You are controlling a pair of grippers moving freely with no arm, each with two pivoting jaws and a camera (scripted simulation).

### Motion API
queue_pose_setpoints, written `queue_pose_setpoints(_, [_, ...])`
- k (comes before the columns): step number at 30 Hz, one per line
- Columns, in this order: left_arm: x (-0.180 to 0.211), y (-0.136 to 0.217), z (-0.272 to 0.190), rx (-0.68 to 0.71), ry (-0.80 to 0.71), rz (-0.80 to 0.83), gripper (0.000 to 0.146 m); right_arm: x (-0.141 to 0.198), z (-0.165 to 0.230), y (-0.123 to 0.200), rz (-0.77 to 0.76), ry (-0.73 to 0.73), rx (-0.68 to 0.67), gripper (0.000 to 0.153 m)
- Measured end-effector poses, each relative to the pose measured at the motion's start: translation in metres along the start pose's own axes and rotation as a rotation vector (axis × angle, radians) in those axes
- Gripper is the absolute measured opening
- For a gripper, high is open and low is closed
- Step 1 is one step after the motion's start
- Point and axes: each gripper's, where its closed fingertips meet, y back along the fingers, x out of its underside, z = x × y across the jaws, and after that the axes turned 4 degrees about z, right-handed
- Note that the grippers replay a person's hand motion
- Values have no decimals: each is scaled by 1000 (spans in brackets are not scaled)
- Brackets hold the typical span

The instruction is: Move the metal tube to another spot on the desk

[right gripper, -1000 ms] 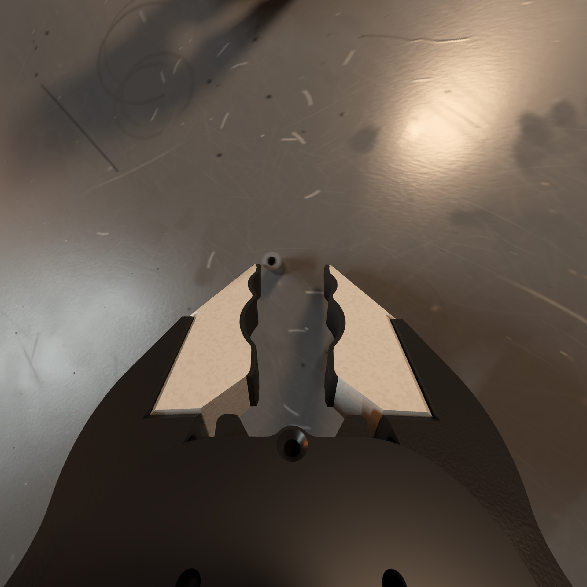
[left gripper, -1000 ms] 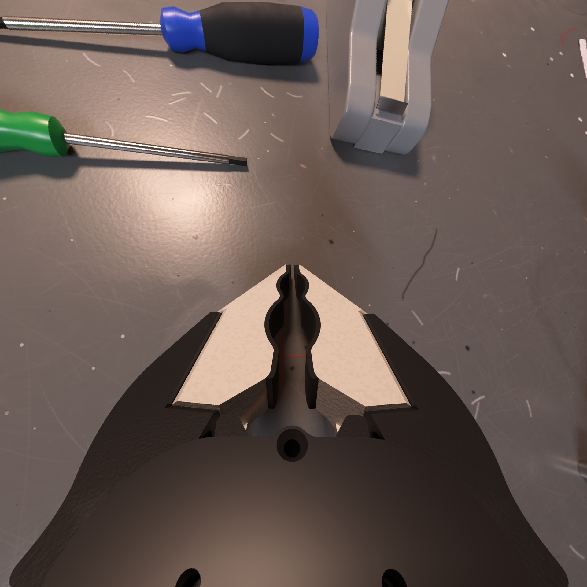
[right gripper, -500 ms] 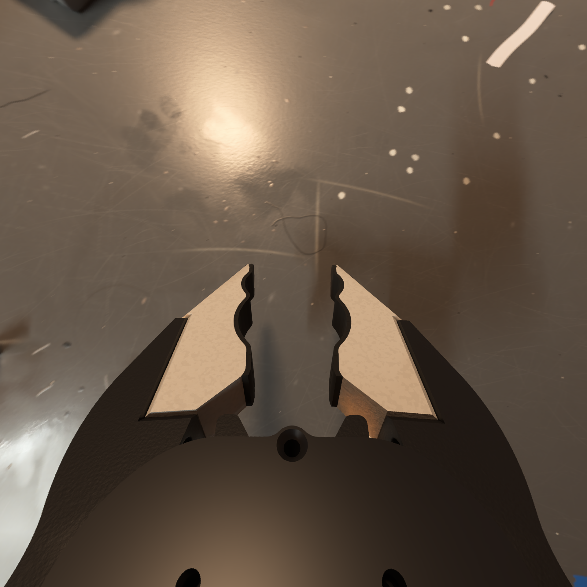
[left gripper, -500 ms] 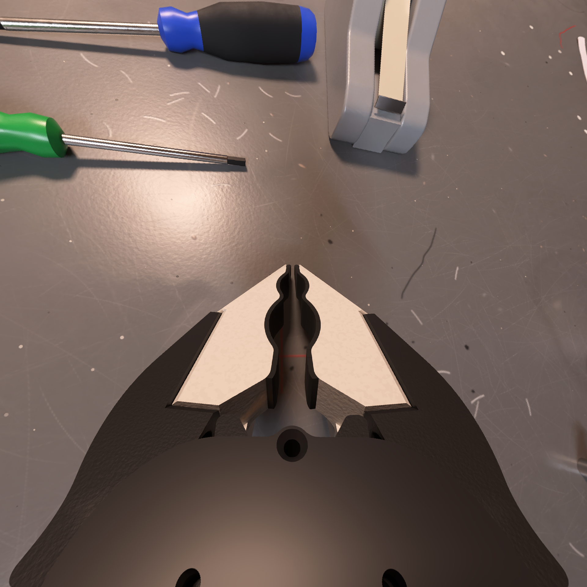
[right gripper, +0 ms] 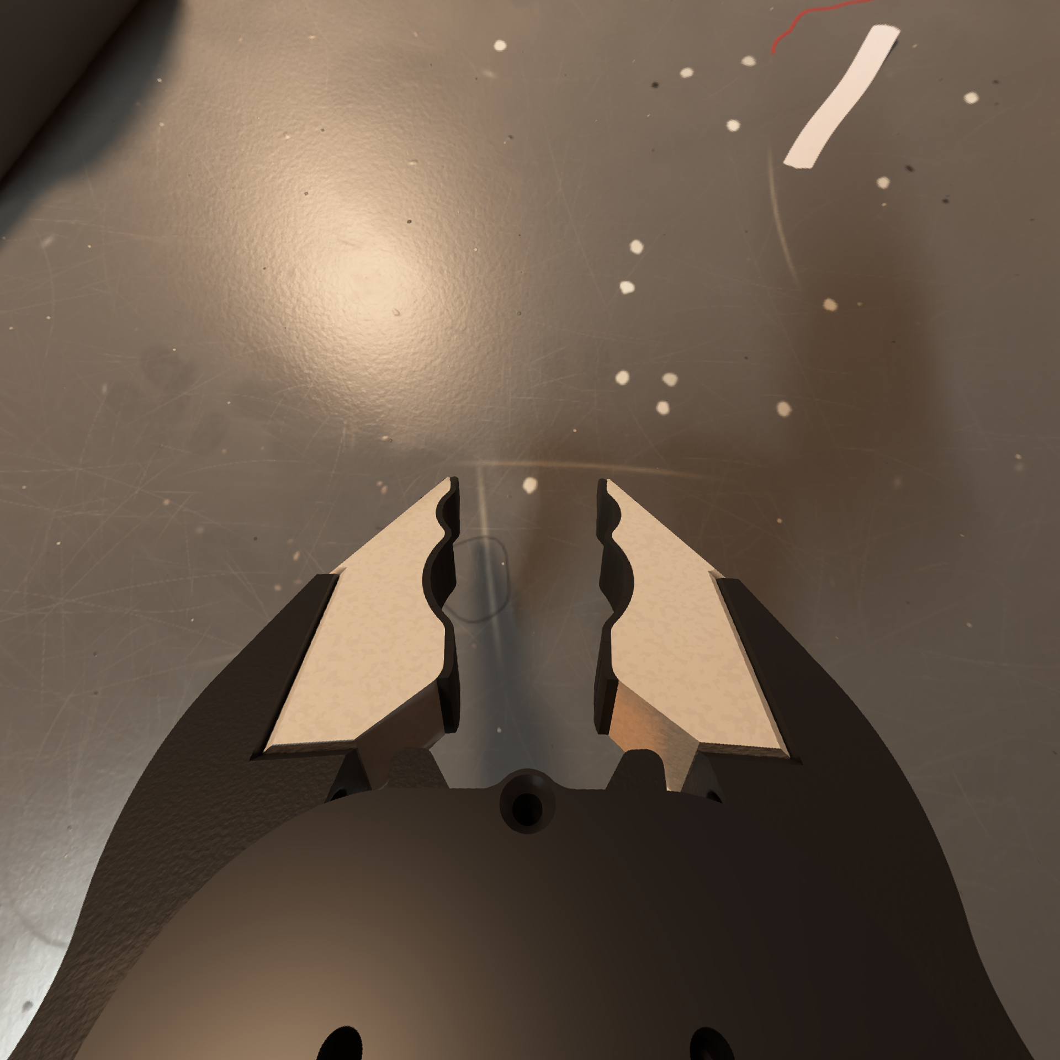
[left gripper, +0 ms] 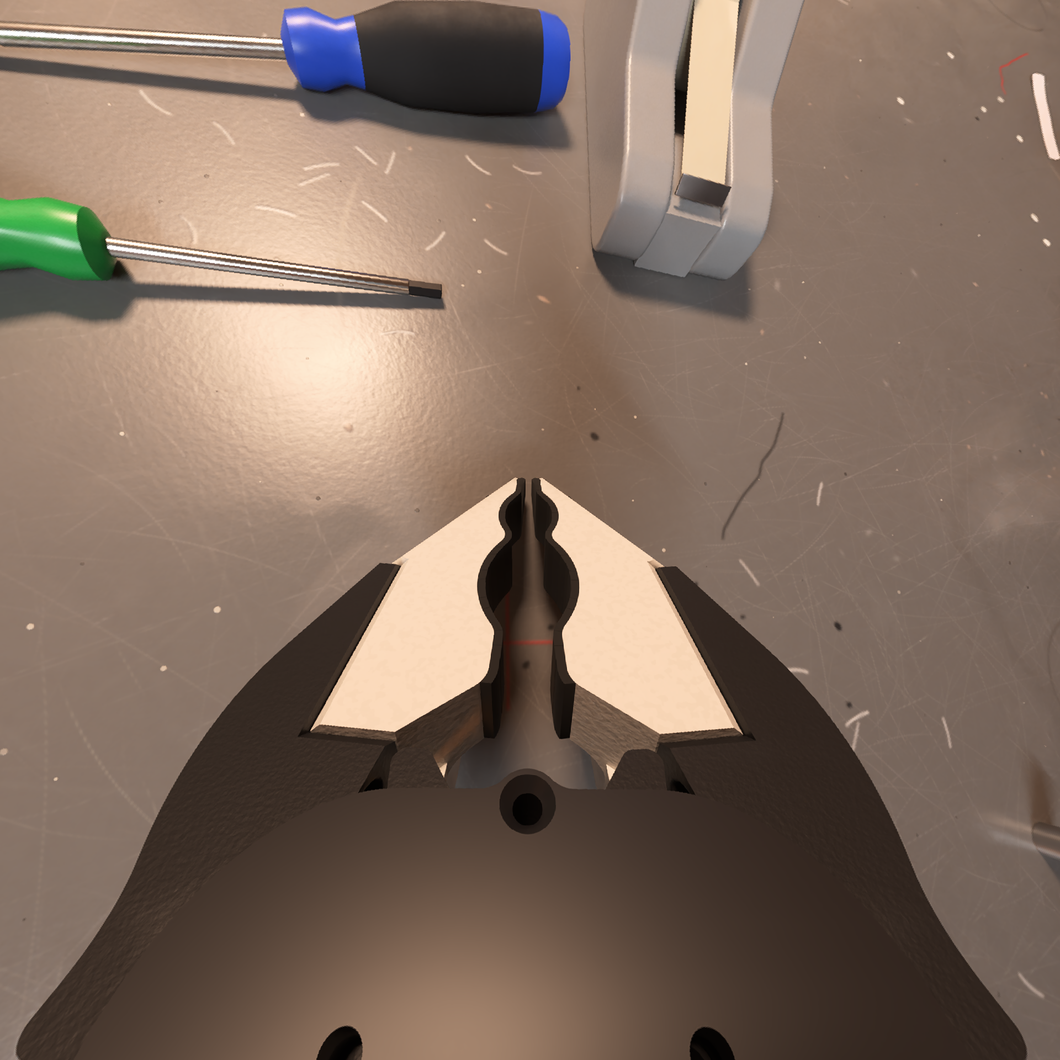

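In the left wrist view a grey metal end (left gripper: 1047, 848) pokes in at the right edge, low down; it may be the metal tube, and most of it is cut off. My left gripper (left gripper: 527, 482) is shut with nothing between its tips and hovers over the dark desk (left gripper: 287, 516). My right gripper (right gripper: 527, 482) is open and empty above the bare desk (right gripper: 344, 344). No tube shows in the right wrist view.
A blue and black screwdriver (left gripper: 436, 57) and a green-handled screwdriver (left gripper: 51, 238) lie at the far left. A grey clamp-like tool (left gripper: 688, 172) stands at the far right. A white strip (right gripper: 843, 97) lies ahead of the right gripper. A dark band (right gripper: 57, 86) crosses that view's top left corner.
The right gripper has travelled across the desk and opened a little wider; the small metal tube at its tips one second ago has left its view. The left gripper has barely shifted.
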Motion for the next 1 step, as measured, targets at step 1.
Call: queue_pose_setpoints(1, [0, 0, 0, 1, 1, 0, 2, 0, 1, -4, 4, 2, -3, 48])
